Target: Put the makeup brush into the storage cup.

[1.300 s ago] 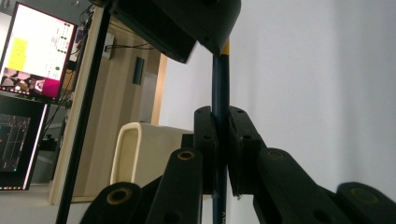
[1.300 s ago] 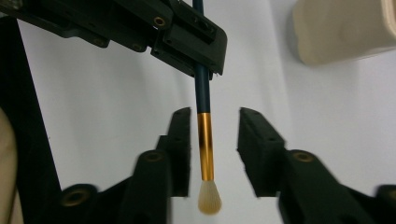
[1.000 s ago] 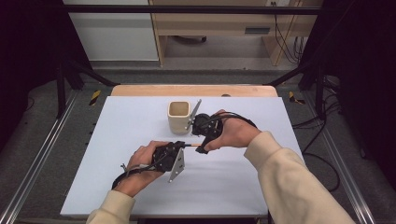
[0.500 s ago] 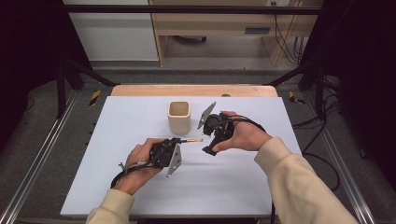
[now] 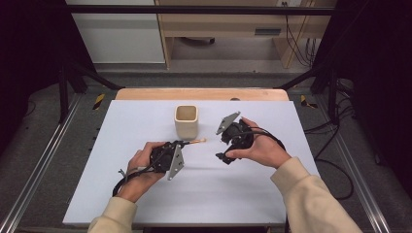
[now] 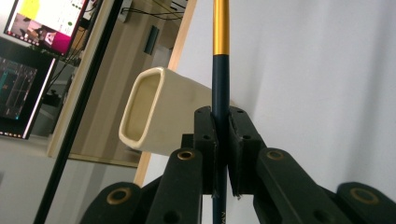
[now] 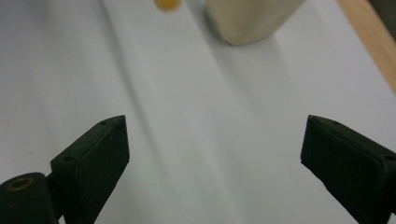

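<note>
A dark blue pen with a gold end [image 6: 220,70] is clamped between the jaws of my left gripper [image 6: 221,126], which is shut on it. Seen from above, the left gripper [image 5: 180,143] lies low on the white table, and the pen [image 5: 197,141] points right, just in front of a cream square cup [image 5: 186,121]. The cup [image 6: 159,116] stands upright and looks empty. To the pen's right, my right gripper [image 5: 222,148] is apart from it. Its jaws have just been opening, and the right gripper [image 7: 215,140] now stands wide with only bare table between its fingers. The pen's gold end [image 7: 167,3] and the cup [image 7: 252,18] show beyond it.
The white tabletop [image 5: 145,204] has a wooden strip [image 5: 204,94] along its far edge. Metal rails run down both sides of the table. A lit monitor [image 6: 42,23] stands off the table beyond the cup.
The right gripper was at the pen's free end. It has drawn back to the right and lower, with its jaws spread. The left gripper has kept still with the pen.
</note>
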Demonstrator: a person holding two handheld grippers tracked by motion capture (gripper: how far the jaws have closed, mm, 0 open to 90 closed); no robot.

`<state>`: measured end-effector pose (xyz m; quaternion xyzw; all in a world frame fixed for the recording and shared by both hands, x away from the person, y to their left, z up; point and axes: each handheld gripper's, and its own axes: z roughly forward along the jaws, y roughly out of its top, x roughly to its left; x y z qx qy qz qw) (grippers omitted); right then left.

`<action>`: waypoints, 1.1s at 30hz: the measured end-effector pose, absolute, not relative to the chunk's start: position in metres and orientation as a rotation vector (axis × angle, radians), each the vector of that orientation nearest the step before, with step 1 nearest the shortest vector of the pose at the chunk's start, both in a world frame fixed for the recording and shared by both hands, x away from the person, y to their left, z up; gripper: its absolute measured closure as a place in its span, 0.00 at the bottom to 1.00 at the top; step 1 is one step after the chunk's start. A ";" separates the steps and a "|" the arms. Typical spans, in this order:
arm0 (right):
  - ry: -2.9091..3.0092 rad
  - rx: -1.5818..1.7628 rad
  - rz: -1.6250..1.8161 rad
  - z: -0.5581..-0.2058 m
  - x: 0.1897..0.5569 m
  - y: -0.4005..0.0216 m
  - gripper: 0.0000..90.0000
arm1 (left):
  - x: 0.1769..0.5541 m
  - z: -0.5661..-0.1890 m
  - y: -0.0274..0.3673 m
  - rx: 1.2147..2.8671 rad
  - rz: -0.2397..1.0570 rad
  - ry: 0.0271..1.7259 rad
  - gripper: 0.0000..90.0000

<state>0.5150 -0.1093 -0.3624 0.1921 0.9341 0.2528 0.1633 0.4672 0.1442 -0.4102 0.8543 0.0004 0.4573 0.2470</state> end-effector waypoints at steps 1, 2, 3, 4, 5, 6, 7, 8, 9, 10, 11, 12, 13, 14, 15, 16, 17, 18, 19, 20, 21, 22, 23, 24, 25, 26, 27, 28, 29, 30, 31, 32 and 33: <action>2.632 0.562 0.745 -0.363 0.513 -0.114 0.09 | 0.468 -0.410 0.145 2.312 1.241 0.018 0.92; 2.617 0.581 0.772 -0.364 0.512 -0.118 0.09 | 0.469 -0.410 0.147 2.293 1.225 0.039 0.92; 2.608 0.588 0.782 -0.364 0.511 -0.123 0.08 | 0.469 -0.408 0.149 2.289 1.221 0.054 0.92; 2.585 0.597 0.800 -0.363 0.509 -0.128 0.08 | 0.469 -0.408 0.149 2.271 1.220 0.076 0.92; 2.542 0.626 0.839 -0.364 0.504 -0.136 0.09 | 0.470 -0.407 0.151 2.273 1.225 0.083 0.92; 2.542 0.626 0.839 -0.364 0.504 -0.136 0.09 | 0.470 -0.407 0.151 2.252 1.211 0.102 0.92; 2.522 0.636 0.852 -0.364 0.502 -0.140 0.09 | 0.470 -0.406 0.152 2.252 1.212 0.107 0.92; 2.480 0.647 0.872 -0.366 0.498 -0.147 0.10 | 0.471 -0.406 0.153 2.240 1.202 0.123 0.92; 2.480 0.647 0.872 -0.366 0.498 -0.147 0.10 | 0.472 -0.405 0.154 2.236 1.193 0.134 0.92; 2.455 0.660 0.889 -0.367 0.497 -0.151 0.10 | 0.472 -0.405 0.155 2.227 1.188 0.149 0.92; 2.440 0.688 0.905 -0.368 0.495 -0.155 0.12 | 0.473 -0.404 0.156 2.216 1.168 0.167 0.92; 2.397 0.712 0.904 -0.373 0.491 -0.163 0.13 | 0.474 -0.403 0.157 2.204 1.154 0.186 0.92; 2.377 0.728 0.913 -0.376 0.490 -0.167 0.14 | 0.474 -0.402 0.159 2.190 1.141 0.206 0.92; 2.377 0.728 0.913 -0.376 0.490 -0.167 0.14 | 0.475 -0.401 0.160 2.175 1.132 0.223 0.92; 2.362 0.746 0.932 -0.378 0.488 -0.171 0.14 | 0.476 -0.400 0.161 2.165 1.116 0.242 0.92; 2.343 0.773 0.953 -0.381 0.487 -0.175 0.14 | 0.478 -0.399 0.162 2.150 1.100 0.261 0.92; 2.325 0.781 0.967 -0.384 0.485 -0.179 0.14 | 0.479 -0.398 0.163 2.135 1.091 0.278 0.92; 2.306 0.791 0.989 -0.388 0.483 -0.183 0.15 | 0.480 -0.397 0.164 2.132 1.088 0.290 0.92; 2.293 0.806 1.012 -0.391 0.482 -0.186 0.15 | 0.482 -0.395 0.165 2.124 1.082 0.303 0.92; 2.280 0.815 1.026 -0.394 0.480 -0.189 0.16 | 0.483 -0.394 0.165 2.119 1.076 0.310 0.92; 2.267 0.823 1.036 -0.398 0.478 -0.193 0.16 | 0.484 -0.392 0.166 2.113 1.070 0.321 0.92; 2.254 0.837 1.047 -0.401 0.476 -0.196 0.16 | 0.485 -0.390 0.166 2.108 1.071 0.328 0.92; 2.244 0.849 1.054 -0.404 0.474 -0.199 0.17 | 0.486 -0.388 0.167 2.106 1.076 0.331 0.92; 2.228 0.864 1.061 -0.406 0.473 -0.203 0.17 | 0.487 -0.387 0.167 2.100 1.071 0.337 0.92; 2.215 0.880 1.074 -0.409 0.472 -0.206 0.17 | 0.488 -0.385 0.167 2.092 1.068 0.343 0.92; 2.200 0.897 1.091 -0.411 0.471 -0.210 0.17 | 0.489 -0.383 0.168 2.087 1.066 0.349 0.92; 2.163 0.914 1.110 -0.415 0.469 -0.216 0.17 | 0.490 -0.381 0.168 2.077 1.058 0.356 0.92; 2.163 0.914 1.110 -0.415 0.469 -0.216 0.17 | 0.490 -0.380 0.168 2.069 1.055 0.362 0.92; 2.139 0.928 1.134 -0.417 0.468 -0.220 0.17 | 0.492 -0.378 0.168 2.059 1.042 0.372 0.92; 2.124 0.942 1.164 -0.420 0.466 -0.224 0.17 | 0.492 -0.377 0.168 2.046 1.029 0.383 0.92; 2.117 0.948 1.180 -0.421 0.465 -0.226 0.16 | 0.493 -0.376 0.168 2.030 1.016 0.393 0.92; 2.105 0.952 1.189 -0.424 0.463 -0.229 0.16 | 0.493 -0.374 0.167 2.016 1.002 0.404 0.92; 2.096 0.958 1.184 -0.426 0.462 -0.231 0.16 | 0.494 -0.373 0.166 2.007 0.996 0.410 0.92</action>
